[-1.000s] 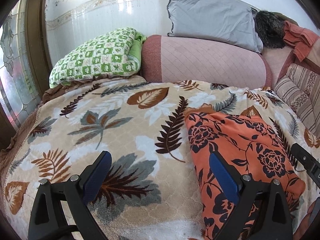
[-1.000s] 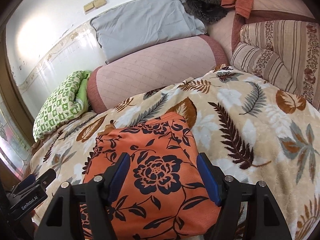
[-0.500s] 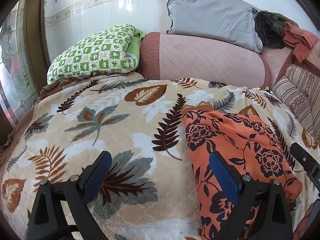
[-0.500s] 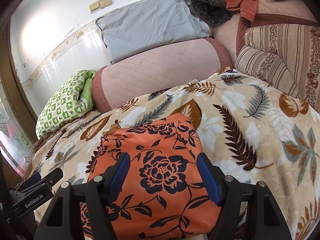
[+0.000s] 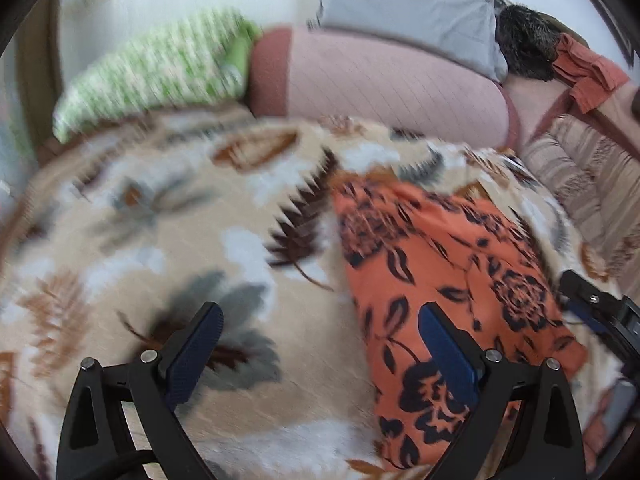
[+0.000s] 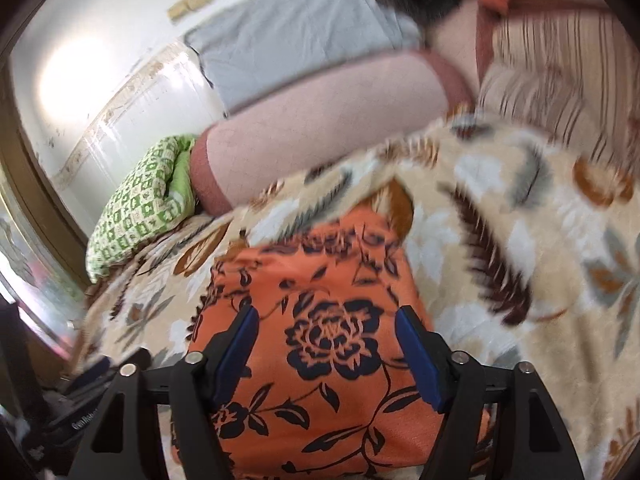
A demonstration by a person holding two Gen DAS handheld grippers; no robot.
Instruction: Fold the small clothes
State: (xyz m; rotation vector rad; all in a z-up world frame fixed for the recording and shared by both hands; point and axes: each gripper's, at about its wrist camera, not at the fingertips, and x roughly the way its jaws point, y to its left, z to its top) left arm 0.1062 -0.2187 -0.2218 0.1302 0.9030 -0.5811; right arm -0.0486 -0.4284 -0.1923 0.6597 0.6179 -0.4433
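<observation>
An orange garment with a dark flower print (image 5: 448, 264) lies folded flat on the leaf-patterned blanket (image 5: 168, 216). My left gripper (image 5: 320, 344) is open and empty; it hovers over the garment's left edge, with its right finger above the cloth and its left finger above the blanket. My right gripper (image 6: 328, 352) is open and empty, directly above the garment (image 6: 320, 280), which fills the space between its fingers. The right gripper's black body shows at the right edge of the left wrist view (image 5: 600, 312).
A pink quilted bolster (image 5: 384, 88), a grey pillow (image 5: 404, 16) and a green checked pillow (image 5: 156, 76) line the far wall. Striped cushions (image 6: 560, 88) stand at the right. A window frame (image 6: 36, 184) is at the left.
Both grippers have moved quickly, blurring both views. The views have tilted and shifted; the garment lies as before, and both grippers stay open.
</observation>
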